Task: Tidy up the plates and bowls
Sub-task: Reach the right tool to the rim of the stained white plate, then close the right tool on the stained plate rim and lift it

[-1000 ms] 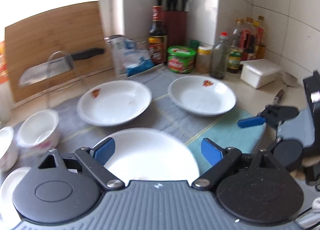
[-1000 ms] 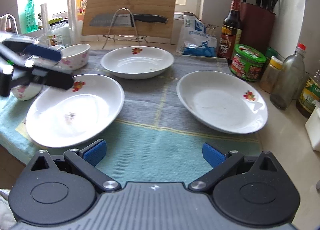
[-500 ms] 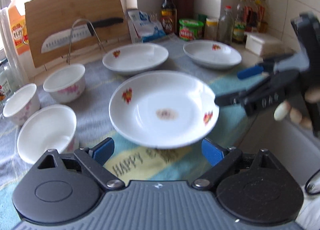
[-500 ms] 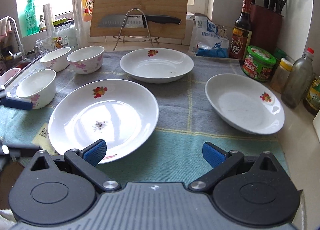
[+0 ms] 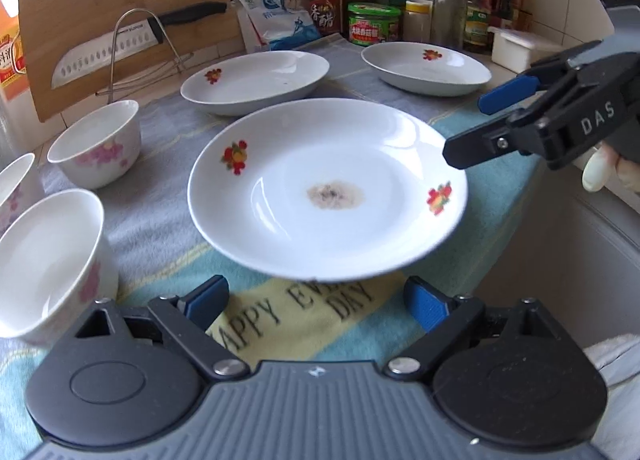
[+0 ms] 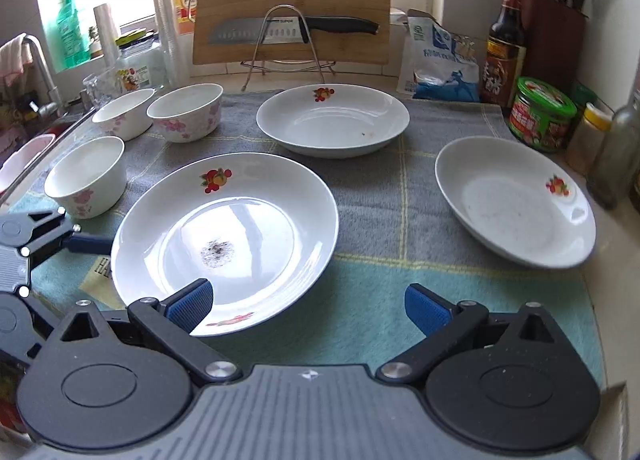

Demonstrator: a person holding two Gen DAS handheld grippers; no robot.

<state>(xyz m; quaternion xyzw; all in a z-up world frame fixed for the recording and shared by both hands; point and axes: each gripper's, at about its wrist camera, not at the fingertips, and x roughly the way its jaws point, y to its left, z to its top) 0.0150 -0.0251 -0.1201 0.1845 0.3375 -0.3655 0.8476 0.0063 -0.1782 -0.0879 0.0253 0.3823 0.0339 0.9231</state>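
Three white plates with fruit prints lie on a towel: a near plate (image 5: 328, 192) (image 6: 224, 236) with a brown stain, a far plate (image 5: 256, 80) (image 6: 332, 120) and a right plate (image 5: 426, 68) (image 6: 514, 200). Three white bowls with pink flowers stand at the left: (image 6: 86, 176), (image 6: 186, 112), (image 6: 124, 112). My left gripper (image 5: 316, 302) is open, just before the near plate's front rim. My right gripper (image 6: 308, 306) is open; its left fingertip (image 6: 190, 306) overlaps the near plate's rim. It also shows in the left wrist view (image 5: 480, 128) beside that plate's right rim.
A cutting board (image 6: 292, 0) and a knife on a wire rack (image 6: 288, 30) stand at the back. Sauce bottle (image 6: 502, 44), green jar (image 6: 540, 114), knife block (image 6: 554, 28) and other bottles line the right wall. A sink tap (image 6: 40, 68) is at the left. The counter edge runs at the right.
My left gripper has pulled back and swung left, so the near plate and the bowls came into view. My right gripper has moved left toward the near plate's rim.
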